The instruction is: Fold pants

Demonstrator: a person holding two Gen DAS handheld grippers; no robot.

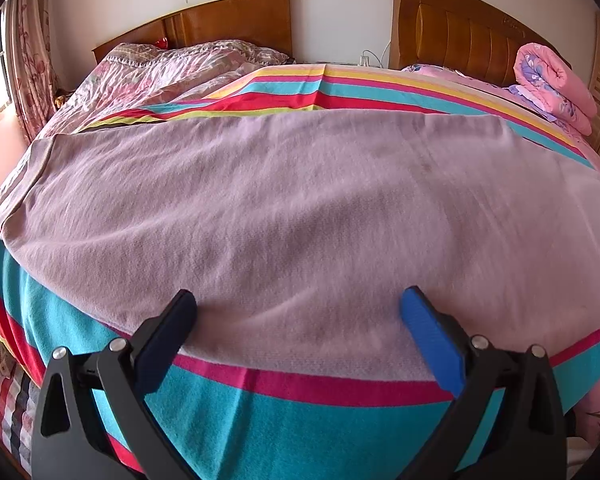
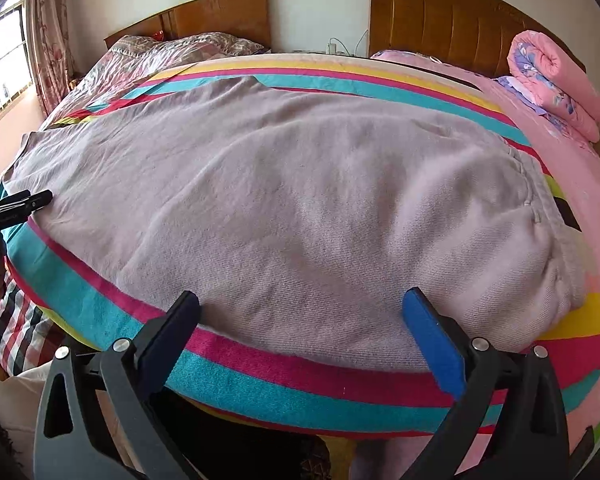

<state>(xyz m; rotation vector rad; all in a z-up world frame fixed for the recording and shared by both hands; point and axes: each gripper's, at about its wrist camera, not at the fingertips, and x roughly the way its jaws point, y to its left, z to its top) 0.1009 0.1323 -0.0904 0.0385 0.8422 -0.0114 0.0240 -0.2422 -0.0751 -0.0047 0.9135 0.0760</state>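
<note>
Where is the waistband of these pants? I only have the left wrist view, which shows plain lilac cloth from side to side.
Observer: The right wrist view shows the waistband at the right end of the pants, lying on the striped blanket.
Operator: Is the right claw gripping anything?
Observer: No. The right claw is open at the pants' near edge, not closed on the cloth.
Operator: Can you see the left claw from there?
Observer: Yes. The left claw shows at the far left, by the pants' edge near the end opposite the waistband.
</note>
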